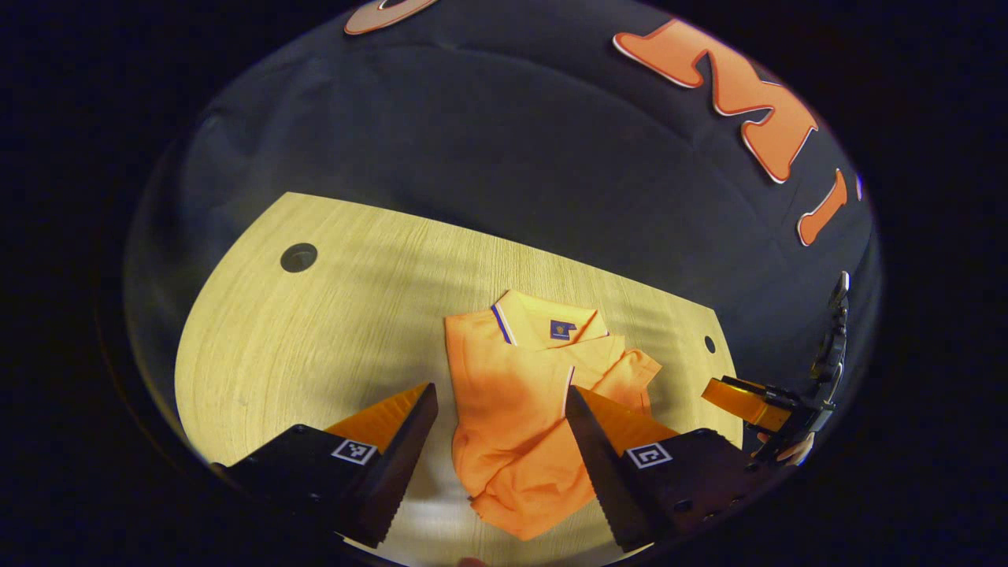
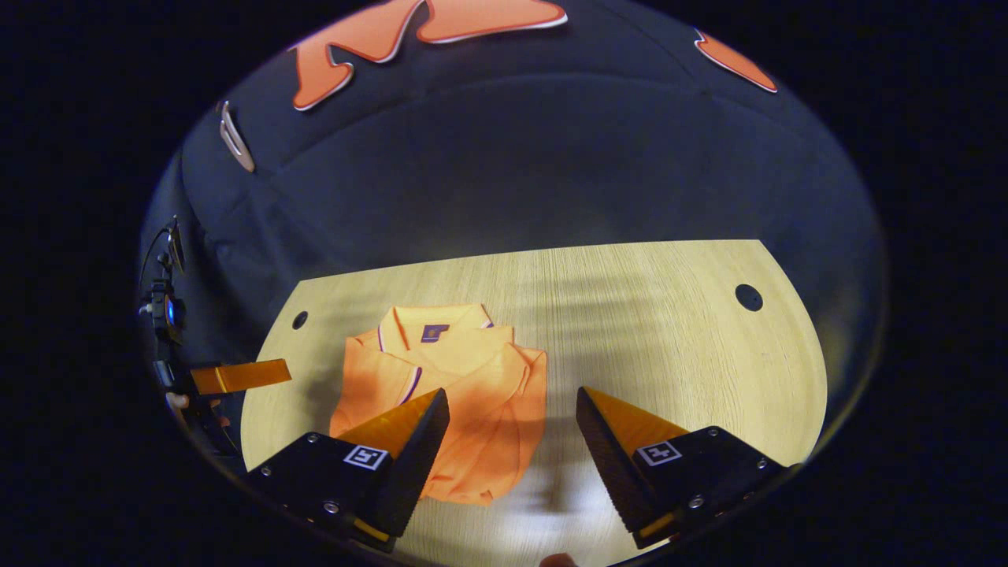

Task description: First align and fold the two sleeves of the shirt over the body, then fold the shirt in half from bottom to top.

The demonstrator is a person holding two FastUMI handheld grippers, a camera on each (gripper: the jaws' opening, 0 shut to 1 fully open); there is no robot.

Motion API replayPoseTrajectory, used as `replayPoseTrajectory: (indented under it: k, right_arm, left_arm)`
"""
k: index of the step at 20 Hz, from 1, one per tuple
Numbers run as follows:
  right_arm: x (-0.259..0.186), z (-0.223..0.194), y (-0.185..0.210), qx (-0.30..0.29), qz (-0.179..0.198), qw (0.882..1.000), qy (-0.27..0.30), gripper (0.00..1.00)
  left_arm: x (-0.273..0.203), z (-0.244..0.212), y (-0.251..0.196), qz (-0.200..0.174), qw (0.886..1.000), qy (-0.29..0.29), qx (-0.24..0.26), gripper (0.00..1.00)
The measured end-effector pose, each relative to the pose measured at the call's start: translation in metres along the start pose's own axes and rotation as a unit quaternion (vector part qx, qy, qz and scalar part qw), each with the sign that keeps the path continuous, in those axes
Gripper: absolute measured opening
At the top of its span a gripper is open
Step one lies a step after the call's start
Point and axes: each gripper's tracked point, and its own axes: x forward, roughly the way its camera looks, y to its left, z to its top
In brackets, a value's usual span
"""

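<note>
An orange polo shirt [image 1: 512,409] lies on the wooden table [image 1: 315,339], collar away from me, both sleeves folded in over the body. My left gripper [image 1: 500,402] hovers open above its lower part, nothing between the fingers. In the right gripper view the same shirt [image 2: 449,394] sits left of centre, and my right gripper [image 2: 512,405] is open above the shirt's right edge, holding nothing. The right gripper [image 1: 760,402] shows at the right of the left gripper view, off the table's edge. The left gripper [image 2: 236,376] shows at the left of the right gripper view.
The table has round cable holes [image 1: 298,257] [image 1: 709,344] [image 2: 748,297] near its far corners. Bare wood extends left of the shirt in the left gripper view and to the right of it in the right gripper view. Black cloth wall stands behind the table.
</note>
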Motion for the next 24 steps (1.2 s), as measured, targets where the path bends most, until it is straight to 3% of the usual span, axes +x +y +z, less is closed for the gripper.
replayPoseTrajectory:
  k: [5, 8, 13, 17, 20, 22, 24]
  right_arm:
    - [-0.065, -0.021, 0.007, -0.010, 0.000, 0.999, -0.038, 0.99]
    - [-0.094, -0.047, 0.004, -0.003, -0.016, 0.999, -0.034, 0.99]
    - [-0.106, -0.085, -0.001, 0.027, -0.017, 0.999, -0.020, 0.99]
    - [-0.110, -0.117, -0.031, 0.066, -0.024, 0.998, 0.003, 0.99]
    - [-0.118, -0.138, -0.057, 0.082, -0.038, 0.996, 0.018, 0.99]
    - [-0.124, -0.148, -0.067, 0.098, -0.040, 0.994, 0.026, 0.99]
    - [-0.130, -0.152, -0.079, 0.108, -0.046, 0.993, 0.029, 0.99]
  left_arm:
    - [-0.072, -0.001, -0.008, -0.008, 0.998, -0.061, 0.017, 0.99]
    - [-0.094, -0.034, -0.004, 0.002, 0.997, -0.051, 0.058, 0.98]
    - [-0.058, -0.131, -0.034, 0.031, 0.992, 0.017, 0.120, 0.99]
    - [-0.015, -0.158, -0.043, 0.099, 0.964, 0.030, 0.246, 0.99]
    - [0.000, -0.168, -0.046, 0.119, 0.956, 0.039, 0.267, 1.00]
    - [0.011, -0.166, -0.039, 0.140, 0.950, 0.040, 0.276, 0.95]
    - [0.028, -0.164, -0.029, 0.152, 0.948, 0.041, 0.276, 0.74]
